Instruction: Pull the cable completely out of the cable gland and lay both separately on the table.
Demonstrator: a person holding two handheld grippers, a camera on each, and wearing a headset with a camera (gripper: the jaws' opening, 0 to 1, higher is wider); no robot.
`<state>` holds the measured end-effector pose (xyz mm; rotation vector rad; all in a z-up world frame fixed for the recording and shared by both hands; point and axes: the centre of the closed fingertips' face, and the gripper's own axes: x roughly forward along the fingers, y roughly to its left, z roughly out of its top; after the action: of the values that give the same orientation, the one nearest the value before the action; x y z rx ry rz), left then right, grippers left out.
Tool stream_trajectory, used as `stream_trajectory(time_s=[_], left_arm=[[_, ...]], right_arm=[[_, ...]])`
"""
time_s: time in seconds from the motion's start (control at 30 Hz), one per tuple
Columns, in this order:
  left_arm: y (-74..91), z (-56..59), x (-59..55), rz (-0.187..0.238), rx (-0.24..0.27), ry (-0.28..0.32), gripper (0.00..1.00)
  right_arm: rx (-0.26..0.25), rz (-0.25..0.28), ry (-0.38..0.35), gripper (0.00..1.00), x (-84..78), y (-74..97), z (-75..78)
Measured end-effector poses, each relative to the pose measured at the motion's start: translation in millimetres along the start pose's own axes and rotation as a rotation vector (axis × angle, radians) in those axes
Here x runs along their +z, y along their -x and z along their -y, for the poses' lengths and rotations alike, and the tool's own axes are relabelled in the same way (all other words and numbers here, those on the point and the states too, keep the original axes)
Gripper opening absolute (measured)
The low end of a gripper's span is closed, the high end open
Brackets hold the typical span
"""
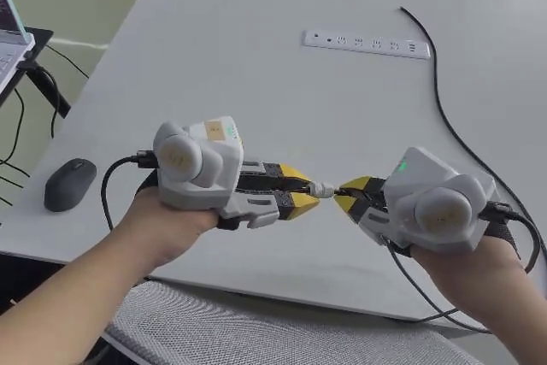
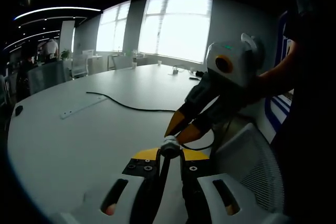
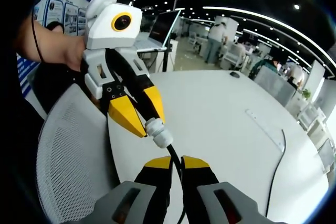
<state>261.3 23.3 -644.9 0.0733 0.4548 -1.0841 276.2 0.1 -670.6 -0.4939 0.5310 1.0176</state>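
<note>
Left gripper (image 1: 306, 197) clamped on cable gland (image 1: 322, 187). Right gripper (image 1: 346, 195) pinches cable (image 3: 172, 153) just ahead of left jaws. Cable not yet out; pull and laying-down remain.

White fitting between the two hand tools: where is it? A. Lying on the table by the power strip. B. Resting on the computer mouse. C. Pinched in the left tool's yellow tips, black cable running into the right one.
C: the right gripper view shows the cable gland at the left gripper's tips, its cable clamped in the right gripper.
</note>
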Motion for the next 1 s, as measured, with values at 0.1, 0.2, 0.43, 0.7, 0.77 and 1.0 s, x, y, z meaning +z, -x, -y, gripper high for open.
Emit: stream_trajectory(time_s=[0.1, 0.2, 0.43, 0.7, 0.77, 1.0], left_arm=[[1.1, -0.9, 0.7, 0.002, 0.002, 0.000, 0.15], [1.8, 0.6, 2.2, 0.004, 0.001, 0.000, 0.15], [2.6, 3.0, 6.9, 0.012, 0.000, 0.001, 0.15], [3.7, 2.4, 8.9, 0.016, 0.000, 0.001, 0.15], [4.3, 1.8, 9.3, 0.016, 0.002, 0.000, 0.15], [5.6, 0.7, 10.9, 0.020, 0.003, -0.001, 0.15]], right_arm=[[-0.006, -0.001, -0.032, 0.01, -3.5, 0.7, 3.0], [-0.015, 0.000, -0.074, 0.01, -7.5, 1.9, 6.7], [-0.036, -0.005, -0.197, 0.01, -18.6, 4.3, 16.2], [-0.057, -0.015, -0.338, 0.01, -36.6, 6.2, 26.2], [-0.062, -0.014, -0.373, 0.01, -40.6, 6.4, 28.1], [-0.071, -0.019, -0.500, 0.01, -57.9, 5.9, 33.1]])
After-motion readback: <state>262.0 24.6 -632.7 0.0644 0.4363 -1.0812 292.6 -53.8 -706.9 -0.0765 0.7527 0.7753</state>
